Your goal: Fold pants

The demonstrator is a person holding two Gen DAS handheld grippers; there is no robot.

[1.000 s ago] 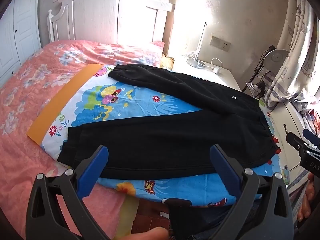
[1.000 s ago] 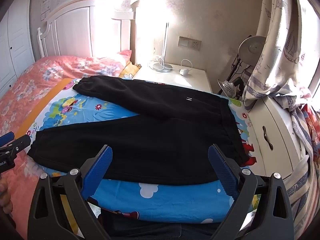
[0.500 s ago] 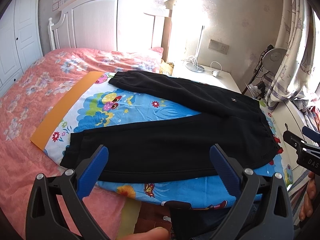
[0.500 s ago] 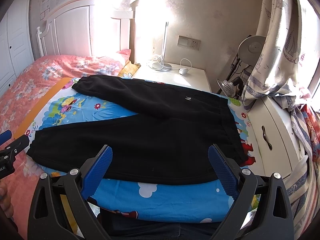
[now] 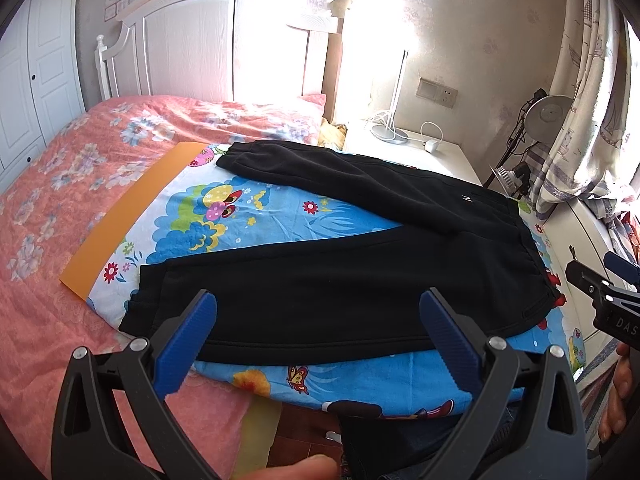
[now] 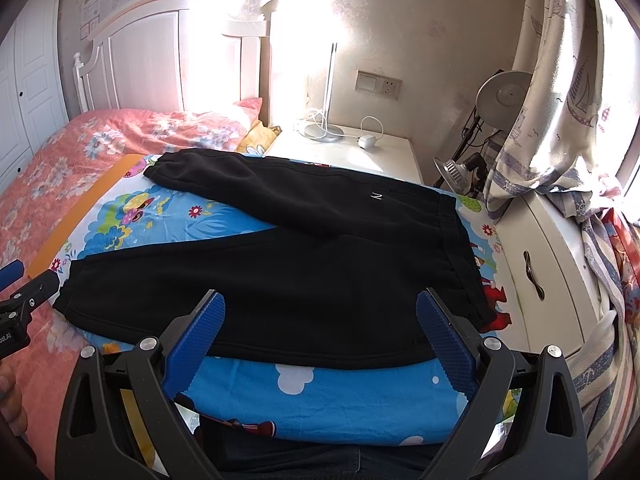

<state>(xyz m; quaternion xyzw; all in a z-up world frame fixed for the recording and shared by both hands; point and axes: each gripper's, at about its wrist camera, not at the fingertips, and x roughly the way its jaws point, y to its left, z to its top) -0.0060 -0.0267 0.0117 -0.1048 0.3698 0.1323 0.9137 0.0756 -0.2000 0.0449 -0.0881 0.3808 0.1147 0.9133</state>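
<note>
Black pants (image 5: pixel 360 276) lie flat on a blue cartoon-print sheet (image 5: pixel 248 224) on the bed, legs spread in a V toward the left, waistband at the right. They also show in the right wrist view (image 6: pixel 304 280). My left gripper (image 5: pixel 318 312) is open and empty, held above the near leg's lower edge. My right gripper (image 6: pixel 320 312) is open and empty, over the near leg close to the waistband. Each gripper shows at the edge of the other's view, the right one (image 5: pixel 600 300) and the left one (image 6: pixel 24 292).
A pink floral bedspread (image 5: pixel 60 184) covers the bed, with a white headboard (image 5: pixel 180 48) behind. A white nightstand (image 6: pixel 360 152) with a lamp and cables stands at the back. A white cabinet (image 6: pixel 552 264), desk lamp (image 6: pixel 500 96) and curtain (image 6: pixel 568 100) stand at the right.
Both grippers have drifted slightly; the left view has tilted up a little so the pants sit lower in it. The pants have not moved and both grippers stay open.
</note>
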